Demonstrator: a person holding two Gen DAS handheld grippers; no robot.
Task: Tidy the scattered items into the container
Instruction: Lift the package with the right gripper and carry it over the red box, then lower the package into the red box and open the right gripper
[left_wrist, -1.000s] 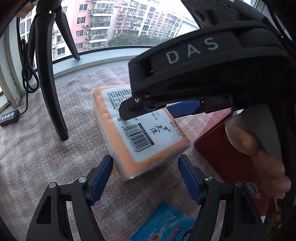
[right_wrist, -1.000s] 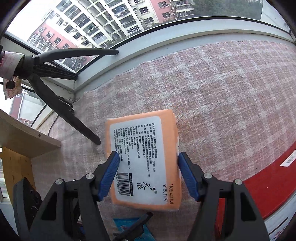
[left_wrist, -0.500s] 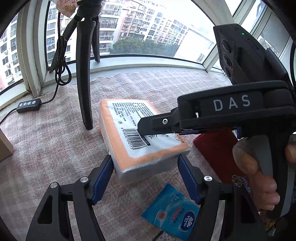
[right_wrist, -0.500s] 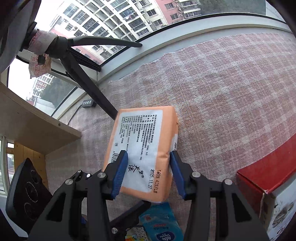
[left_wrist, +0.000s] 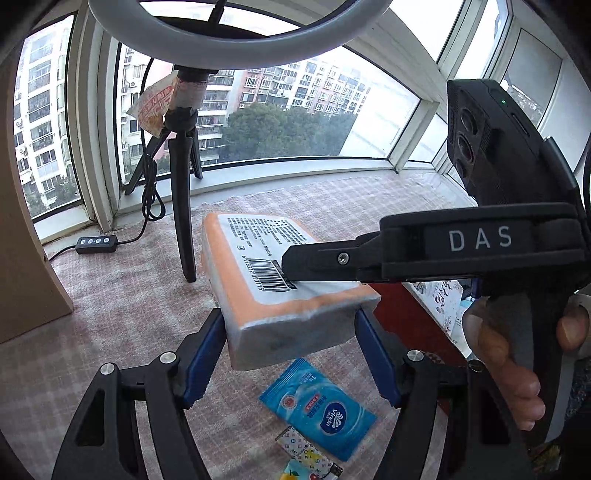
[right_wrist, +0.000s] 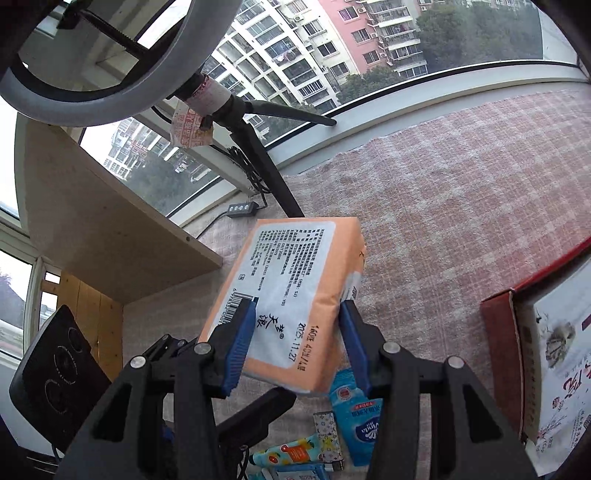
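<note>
My right gripper (right_wrist: 295, 350) is shut on an orange tissue pack (right_wrist: 291, 291) with a white label and holds it off the cloth. The pack also shows in the left wrist view (left_wrist: 280, 280), with the right gripper's finger (left_wrist: 321, 258) across its top. My left gripper (left_wrist: 288, 354) is open; its blue pads sit either side of the pack's near end, and I cannot tell if they touch it. The red box (right_wrist: 498, 332), the container, stands at the right. A blue tissue packet (left_wrist: 317, 410) lies on the cloth below the pack.
A ring light on a black tripod (left_wrist: 183, 221) stands on the checked cloth (right_wrist: 461, 184) at the back left, with a cable and switch (left_wrist: 96, 244). A small patterned lighter (right_wrist: 327, 439) and a tube (right_wrist: 288, 452) lie near the blue packet. A wooden board (right_wrist: 110, 236) is at the left.
The right gripper closed on the orange pack and lifted it off the cloth, tilting it. Both views have risen. The left gripper stayed open under the pack's near end.
</note>
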